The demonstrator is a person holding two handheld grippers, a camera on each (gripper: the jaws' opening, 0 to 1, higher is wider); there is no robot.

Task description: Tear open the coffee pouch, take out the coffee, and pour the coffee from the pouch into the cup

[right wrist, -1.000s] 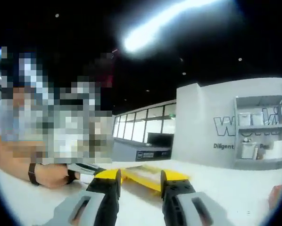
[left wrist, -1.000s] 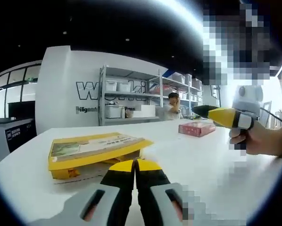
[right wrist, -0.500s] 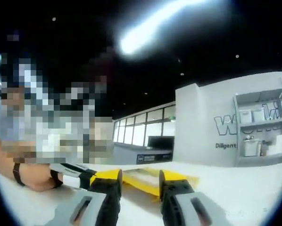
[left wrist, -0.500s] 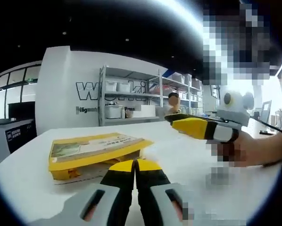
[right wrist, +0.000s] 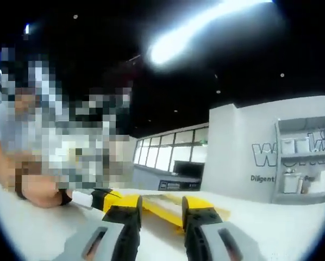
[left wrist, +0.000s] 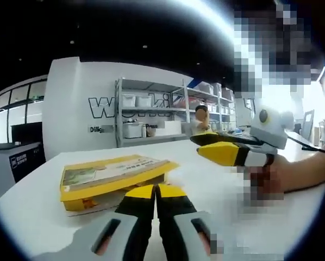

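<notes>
Left gripper view: the left gripper (left wrist: 155, 191) sits low over the white table (left wrist: 37, 212), its yellow-tipped black jaws pressed together with nothing between them. Just beyond the jaw tips, slightly to the left, lies a flat yellow coffee pouch (left wrist: 111, 175) with a printed label on its upper face; it rests on the table and is apart from the jaws. To the right, the right gripper (left wrist: 211, 145) enters the view, held in a person's hand (left wrist: 274, 176), its yellow-and-black jaws pointing left above the table, beyond and to the right of the pouch; from this angle its opening cannot be judged. Behind the table stands a white wall with large lettering (left wrist: 105, 106) and a metal shelving unit (left wrist: 151, 117) carrying white bins and boxes; a person (left wrist: 200, 119) stands near the shelving. Right gripper view: the right gripper (right wrist: 161, 204) has its two jaws parted, with a clear gap between them and nothing held. The yellow coffee pouch (right wrist: 165, 206) lies flat on the table directly ahead, seen through the gap and extending right of the jaws. At left, the left gripper (right wrist: 105, 198) shows as a yellow-and-black tip with a white band, held by a hand wearing a dark wrist strap (right wrist: 20, 185).
</notes>
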